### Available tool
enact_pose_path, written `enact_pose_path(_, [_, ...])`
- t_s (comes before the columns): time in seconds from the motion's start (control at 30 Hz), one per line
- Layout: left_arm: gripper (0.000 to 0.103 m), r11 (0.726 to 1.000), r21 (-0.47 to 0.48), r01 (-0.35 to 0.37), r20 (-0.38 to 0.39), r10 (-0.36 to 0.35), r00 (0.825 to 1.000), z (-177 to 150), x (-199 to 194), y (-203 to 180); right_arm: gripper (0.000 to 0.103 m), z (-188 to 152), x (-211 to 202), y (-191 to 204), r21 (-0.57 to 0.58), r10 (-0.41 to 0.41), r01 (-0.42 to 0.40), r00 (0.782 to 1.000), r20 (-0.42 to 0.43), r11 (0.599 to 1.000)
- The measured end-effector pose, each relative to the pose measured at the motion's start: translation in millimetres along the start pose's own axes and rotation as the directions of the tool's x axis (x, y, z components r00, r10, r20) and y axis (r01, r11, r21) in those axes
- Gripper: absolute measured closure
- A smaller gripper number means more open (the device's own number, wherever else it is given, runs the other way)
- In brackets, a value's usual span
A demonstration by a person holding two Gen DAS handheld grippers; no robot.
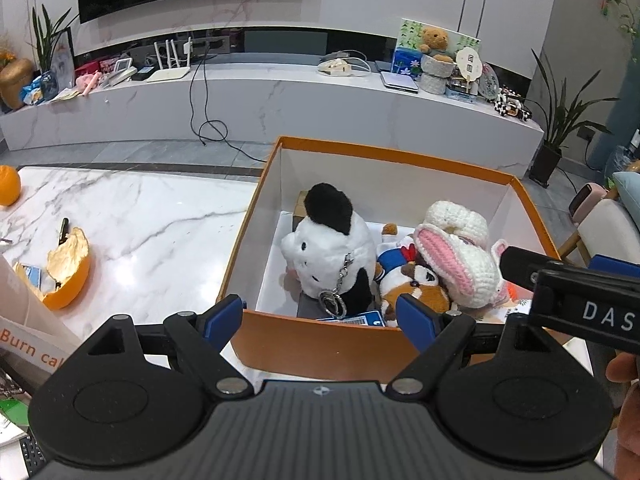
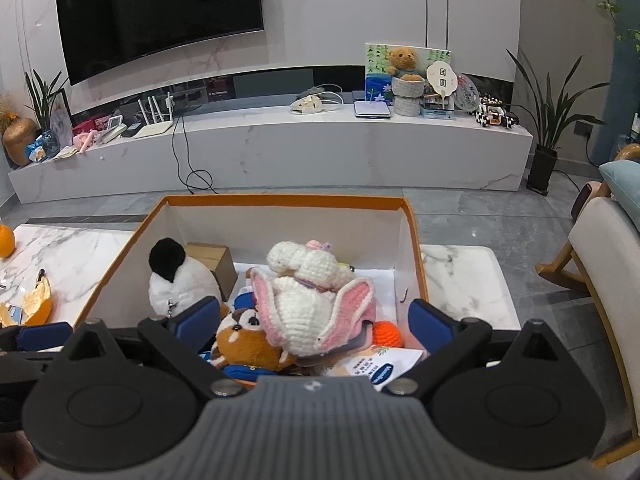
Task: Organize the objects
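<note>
Left wrist view
Left gripper point(image 1: 320, 316): the jaws are spread wide and hold nothing; the two blue pads stand over the near wall of the orange box point(image 1: 312, 344), apart from it as far as one can see.
Box: just ahead of the left gripper, on the marble table point(image 1: 152, 236), with white inner walls.
Panda plush point(image 1: 332, 252): inside the box, ahead and between the jaws, with a metal keyring hanging on it.
Fox plush point(image 1: 416, 284): in the box, just ahead of the right pad, touching the panda plush.
Crochet rabbit point(image 1: 460, 248): in the box, ahead and to the right, lying on the fox plush.
Orange peel point(image 1: 68, 272): on the table, well to the left of the gripper.

Right wrist view
Right gripper point(image 2: 316, 328): the jaws are fully spread; the pads press on nothing.
Crochet rabbit point(image 2: 316, 300): it lies between the two pads, free of both, on top of the fox plush point(image 2: 248, 344).
Panda plush point(image 2: 180, 280): ahead and left of the left pad, beside a small cardboard box point(image 2: 216, 264).
Orange knitted ball point(image 2: 386, 334): near the right pad, in the box.
Left gripper point(image 2: 40, 338): at the left edge, beside the right one.
</note>
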State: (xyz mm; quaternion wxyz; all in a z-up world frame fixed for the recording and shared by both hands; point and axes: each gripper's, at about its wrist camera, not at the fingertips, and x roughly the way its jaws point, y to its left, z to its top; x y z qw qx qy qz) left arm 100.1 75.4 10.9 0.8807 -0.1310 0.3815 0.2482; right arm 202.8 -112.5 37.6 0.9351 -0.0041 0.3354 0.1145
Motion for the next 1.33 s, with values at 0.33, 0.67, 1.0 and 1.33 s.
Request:
enact_pose_path(0.33, [0.004,1.0,0.011,0.003,-0.003,-0.002,1.0,0.3,0.6,-4.5,0.003,0.0,3.2,-4.0,0.001,-0.009,0.009,1.0,-0.008,1.0])
enact_pose_path(0.67, [0.004,1.0,0.022,-0.003,-0.006,0.003,1.0,-0.8,0.5,-3.7,0.002,-1.9,4.5,-1.6,-0.003,-0.012,0.012,1.0,-0.013,1.0])
enact_pose_path(1.0, [0.004,0.999,0.043,-0.009,0.01,0.009,1.0,-1.2,-1.7,-4.3,0.002,-2.2,3.4,-1.3,-0.007,-0.01,0.01,1.0,-0.014,1.0])
enact_pose_path(1.33, [0.004,0.999,0.053,0.004,0.02,-0.005,1.0,-2.1,-3.8,-6.3,0.002,-2.3,2.6,-2.0,-0.008,-0.012,0.011,1.0,-0.013,1.0])
